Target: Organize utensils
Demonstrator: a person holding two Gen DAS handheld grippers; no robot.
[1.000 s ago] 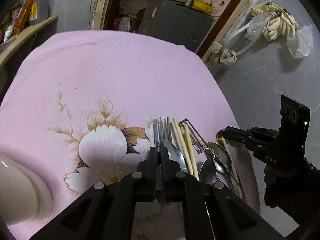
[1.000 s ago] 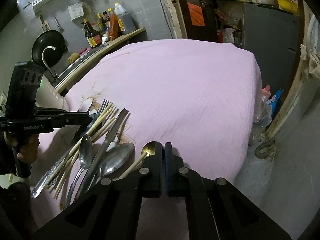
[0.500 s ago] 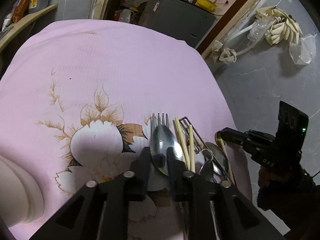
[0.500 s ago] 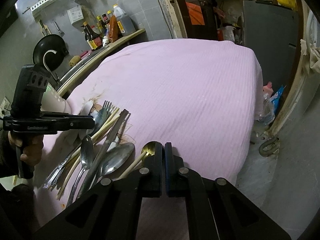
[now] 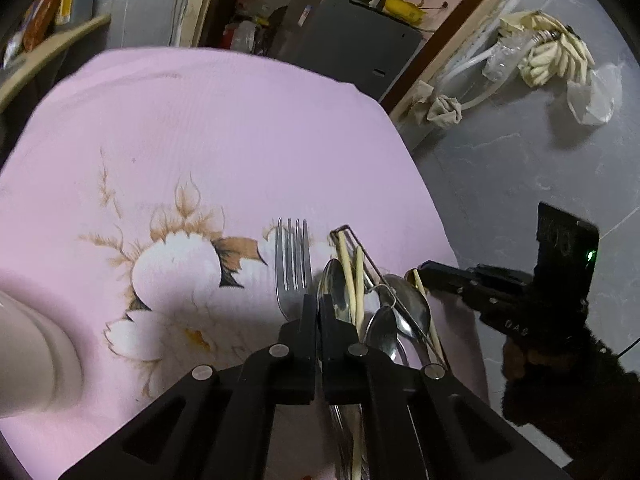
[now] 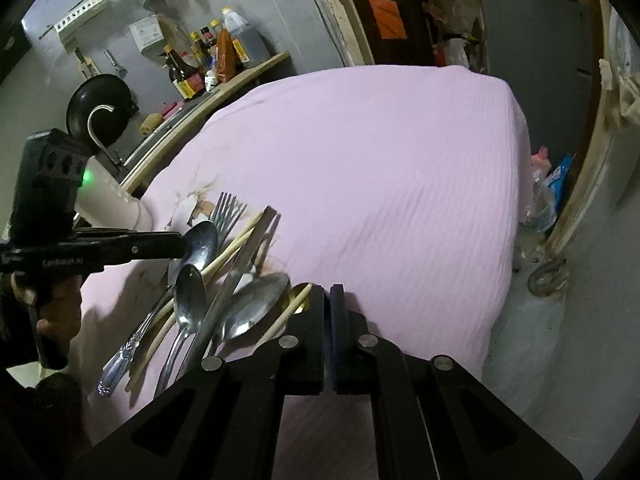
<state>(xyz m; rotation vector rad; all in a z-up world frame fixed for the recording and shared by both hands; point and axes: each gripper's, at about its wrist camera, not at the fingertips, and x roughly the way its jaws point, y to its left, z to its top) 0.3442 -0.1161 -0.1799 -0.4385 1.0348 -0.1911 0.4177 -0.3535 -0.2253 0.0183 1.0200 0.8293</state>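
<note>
A pile of utensils lies on the pink tablecloth (image 5: 208, 128): a fork (image 5: 293, 256), several steel spoons (image 5: 404, 300), pale chopsticks (image 5: 348, 272) and a knife (image 6: 240, 276). My left gripper (image 5: 319, 300) is shut on a steel spoon (image 5: 334, 284), pinching its bowl edge; from the right wrist view the same gripper (image 6: 182, 244) holds that spoon (image 6: 200, 242). My right gripper (image 6: 328, 292) is shut and empty, right of the pile beside a gold spoon (image 6: 298, 294). It shows in the left wrist view (image 5: 424, 274).
A cream cylindrical holder (image 5: 32, 352) stands at the left on the cloth. A shelf with sauce bottles (image 6: 216, 60) and a black pan (image 6: 100, 108) lies beyond the table. The table's right edge (image 6: 516, 200) drops to a grey floor.
My left gripper opened around the spoon's bowl half a second ago and has now closed on it. The spoon has shifted slightly right of the fork. The right gripper has stayed put.
</note>
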